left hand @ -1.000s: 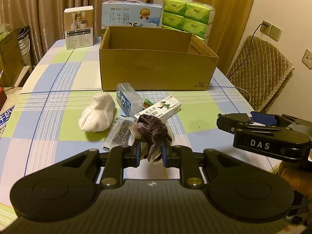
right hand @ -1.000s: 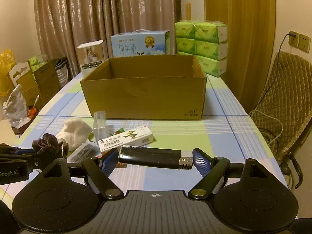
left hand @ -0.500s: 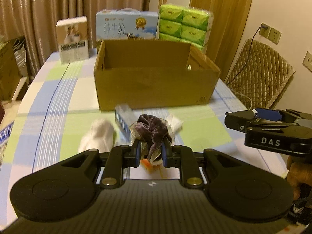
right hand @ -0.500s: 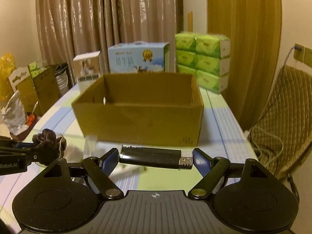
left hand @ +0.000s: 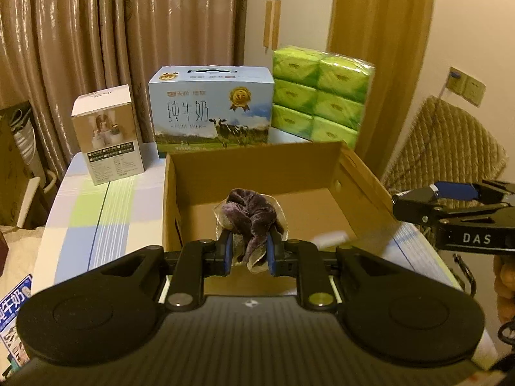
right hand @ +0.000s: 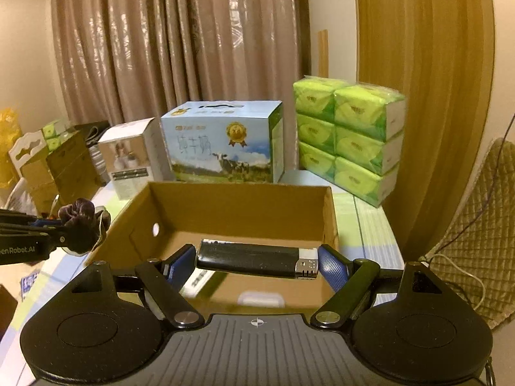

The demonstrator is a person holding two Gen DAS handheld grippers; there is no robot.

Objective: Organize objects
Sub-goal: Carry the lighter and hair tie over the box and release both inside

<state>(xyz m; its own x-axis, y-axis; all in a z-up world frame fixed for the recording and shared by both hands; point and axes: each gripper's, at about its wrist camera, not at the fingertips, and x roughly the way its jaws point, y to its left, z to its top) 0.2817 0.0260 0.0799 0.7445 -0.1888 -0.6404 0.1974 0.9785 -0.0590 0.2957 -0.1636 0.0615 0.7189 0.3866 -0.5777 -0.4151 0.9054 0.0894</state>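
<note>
Purple scrunchie (left hand: 252, 218) sits pinched in the left gripper (left hand: 250, 252), whose jaws are drawn narrow on the fabric, above the near wall of the open cardboard box (left hand: 276, 164). The black lighter (right hand: 257, 258) lies crosswise in the right gripper (right hand: 256, 262), jaws wide, pads pressing both of its ends, also over the box's near edge. The box stands on the checked tablecloth (left hand: 96, 199). Behind it stand a small white carton (left hand: 107, 133), a blue milk carton (left hand: 212, 112) and a green tissue pack (left hand: 320, 95), with curtains (left hand: 122, 32) farthest back.
</note>
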